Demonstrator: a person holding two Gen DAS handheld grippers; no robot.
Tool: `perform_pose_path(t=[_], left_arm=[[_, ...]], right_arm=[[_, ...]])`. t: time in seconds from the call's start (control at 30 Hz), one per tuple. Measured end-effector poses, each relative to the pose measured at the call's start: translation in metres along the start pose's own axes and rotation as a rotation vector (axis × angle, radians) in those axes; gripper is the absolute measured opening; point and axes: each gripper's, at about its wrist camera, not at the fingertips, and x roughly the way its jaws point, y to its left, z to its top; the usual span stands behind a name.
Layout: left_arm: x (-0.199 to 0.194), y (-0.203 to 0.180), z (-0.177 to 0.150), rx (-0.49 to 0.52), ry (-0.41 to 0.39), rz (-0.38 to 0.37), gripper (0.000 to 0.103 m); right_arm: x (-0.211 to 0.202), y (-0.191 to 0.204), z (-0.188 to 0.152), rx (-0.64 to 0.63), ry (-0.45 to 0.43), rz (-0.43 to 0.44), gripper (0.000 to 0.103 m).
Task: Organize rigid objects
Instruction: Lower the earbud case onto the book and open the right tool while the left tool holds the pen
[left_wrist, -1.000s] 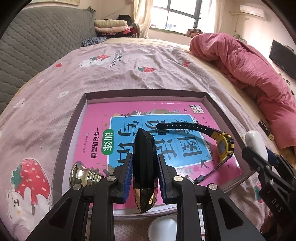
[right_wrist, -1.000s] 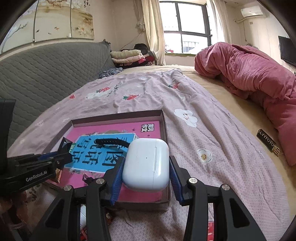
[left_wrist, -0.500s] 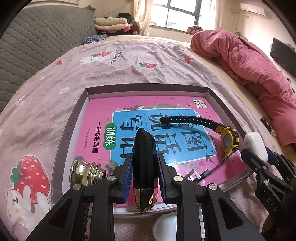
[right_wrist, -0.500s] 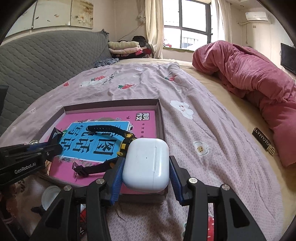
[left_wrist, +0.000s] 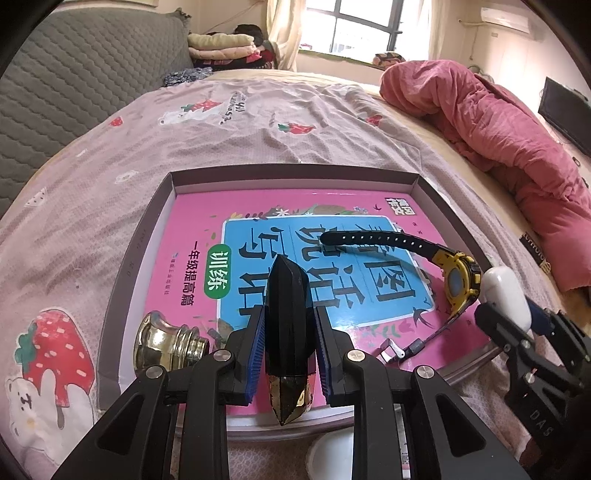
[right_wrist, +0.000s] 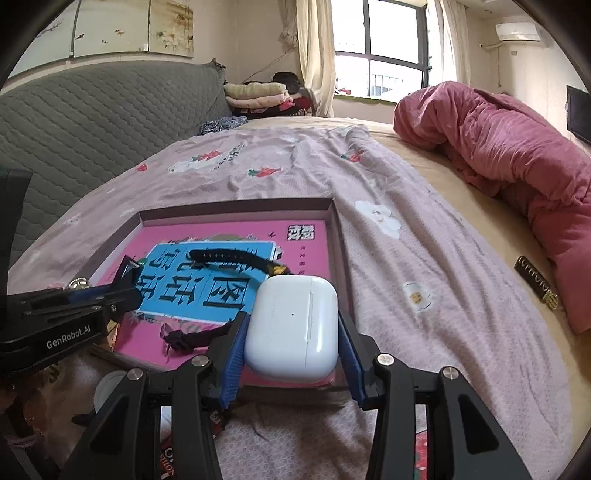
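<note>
The left gripper is clamped on a black faceted bottle with a gold tip, held above the near edge of the tray on the bed. The right gripper squeezes a white earbud case over the tray's near right corner. Both things look light, stiff and glossy, so likely slippery; gripping their flat sides mid-body seems safest. A watch and a brass knob lie in the tray on a pink book.
</note>
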Motion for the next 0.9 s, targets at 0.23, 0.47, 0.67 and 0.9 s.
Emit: perform_pose_path(t=[0.23,0.47,0.67,0.9], left_arm=[[0.003,0.001,0.003,-0.006,-0.005,-0.004,0.025],[0.004,0.002,0.002,-0.011,-0.003,-0.006,0.025],[0.005,0.003,0.001,-0.009,0.000,-0.008,0.025],[0.007,0.001,0.003,-0.009,0.002,-0.009,0.025]], right_arm=[[0.007,-0.001,-0.003,0.023,0.019,0.006,0.046],[0.012,0.005,-0.003,-0.003,0.031,0.008,0.046],[0.019,0.007,0.000,-0.028,0.037,-0.008,0.046],[0.022,0.013,0.001,-0.086,0.045,-0.036,0.046]])
